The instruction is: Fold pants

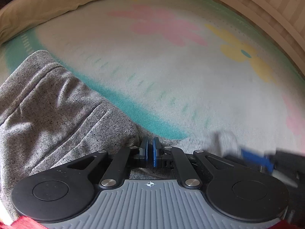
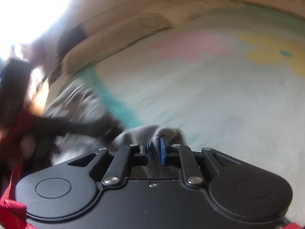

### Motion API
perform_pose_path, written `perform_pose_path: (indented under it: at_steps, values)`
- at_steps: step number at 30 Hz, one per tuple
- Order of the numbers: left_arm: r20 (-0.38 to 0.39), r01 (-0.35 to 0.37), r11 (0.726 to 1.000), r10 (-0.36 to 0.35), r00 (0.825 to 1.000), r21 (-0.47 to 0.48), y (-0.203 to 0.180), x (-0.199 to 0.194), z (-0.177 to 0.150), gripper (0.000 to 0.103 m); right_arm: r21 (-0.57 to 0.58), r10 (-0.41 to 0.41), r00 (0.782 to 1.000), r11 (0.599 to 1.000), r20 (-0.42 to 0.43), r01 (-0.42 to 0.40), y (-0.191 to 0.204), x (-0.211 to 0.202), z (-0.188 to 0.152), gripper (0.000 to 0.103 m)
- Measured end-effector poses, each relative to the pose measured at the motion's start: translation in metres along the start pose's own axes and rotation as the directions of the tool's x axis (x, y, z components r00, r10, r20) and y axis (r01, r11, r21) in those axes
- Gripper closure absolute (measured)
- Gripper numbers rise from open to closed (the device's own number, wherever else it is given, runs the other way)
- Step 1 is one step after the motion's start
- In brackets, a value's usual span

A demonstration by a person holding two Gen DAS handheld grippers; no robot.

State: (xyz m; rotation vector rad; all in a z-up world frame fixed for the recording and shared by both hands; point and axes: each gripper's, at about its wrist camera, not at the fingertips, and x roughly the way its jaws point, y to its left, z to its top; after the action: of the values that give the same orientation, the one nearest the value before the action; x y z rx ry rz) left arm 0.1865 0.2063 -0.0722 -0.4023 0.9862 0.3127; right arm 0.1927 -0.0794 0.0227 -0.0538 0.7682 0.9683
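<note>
A: Where are the pants point(image 1: 57, 103)?

B: Grey heap on the floral blanket point(image 1: 171, 57), spreading toward nine o'clock of the left gripper point(image 1: 150, 149). Its jaws are all but closed, with cloth under them; whether they pinch it I can't tell.

A: And the right gripper point(image 2: 154, 148)?

B: Narrowly parted around a raised grey fold, probably gripping; the view is blurred.

A: Advice?

B: Keep the edge taut and carry it toward twelve o'clock. Pillows point(image 1: 57, 5) lie far off; nothing blocks.
</note>
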Motion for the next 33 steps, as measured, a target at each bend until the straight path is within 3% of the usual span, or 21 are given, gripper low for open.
perform_pose_path:
  at_steps: [3,6,9,13,18,22,24,25,26,28,31,32,33]
  values:
    - [0.004,-0.010,1.000,0.010,1.000,0.007,-0.002,-0.001,-0.001,0.097,-0.094,-0.007,1.000,0.996,-0.022,0.005,0.023,-0.003,-0.017,0.077]
    - [0.008,-0.015,1.000,0.015,1.000,0.014,-0.004,-0.002,-0.002,0.097,-0.101,-0.028,0.999,0.995,-0.018,0.026,0.027,0.001,-0.022,0.071]
    - [0.008,-0.012,1.000,0.012,1.000,0.008,-0.004,-0.001,-0.002,0.097,0.006,-0.009,1.000,1.000,0.003,0.009,0.012,0.007,-0.015,0.055]
    - [0.020,-0.022,0.999,0.021,1.000,0.035,-0.009,-0.004,-0.002,0.096,0.117,0.050,0.998,0.992,0.035,-0.054,-0.004,0.017,-0.004,0.053]
    - [0.142,-0.094,0.991,0.081,0.987,0.094,-0.017,-0.024,0.000,0.096,0.235,0.085,0.993,0.966,0.086,-0.103,-0.022,0.021,-0.002,0.052]
    - [0.093,-0.086,0.996,0.083,0.992,0.027,-0.003,-0.016,0.002,0.096,0.329,0.082,0.985,0.936,0.150,-0.128,-0.037,0.016,-0.010,0.052]
    - [0.079,-0.090,0.996,0.089,0.993,0.009,0.003,-0.013,0.001,0.096,0.366,0.055,0.985,0.924,0.165,-0.113,-0.044,0.018,-0.009,0.063]
    - [0.081,-0.086,0.996,0.085,0.993,0.002,0.004,-0.014,0.001,0.096,0.375,0.040,0.987,0.922,0.157,-0.097,-0.046,0.020,-0.007,0.075]
    - [0.084,-0.083,0.997,0.083,0.993,0.000,0.004,-0.015,0.002,0.096,0.373,0.013,0.990,0.926,0.139,-0.065,-0.047,0.024,-0.005,0.093]
    - [0.092,-0.074,0.997,0.075,0.993,-0.014,0.004,-0.017,0.004,0.096,0.339,-0.029,0.995,0.941,0.096,-0.005,-0.045,0.032,-0.003,0.094]
    - [0.101,-0.066,0.998,0.067,0.993,-0.013,0.007,-0.021,0.006,0.096,0.357,-0.008,0.993,0.934,0.115,-0.033,-0.049,0.026,-0.004,0.085]
    - [0.110,-0.070,0.998,0.070,0.991,-0.006,0.007,-0.022,0.006,0.096,0.371,-0.009,0.993,0.928,0.121,-0.037,-0.052,0.022,-0.005,0.077]
    - [0.115,-0.076,0.997,0.075,0.991,0.002,0.007,-0.021,0.007,0.096,0.373,-0.007,0.993,0.927,0.120,-0.039,-0.054,0.019,-0.005,0.058]
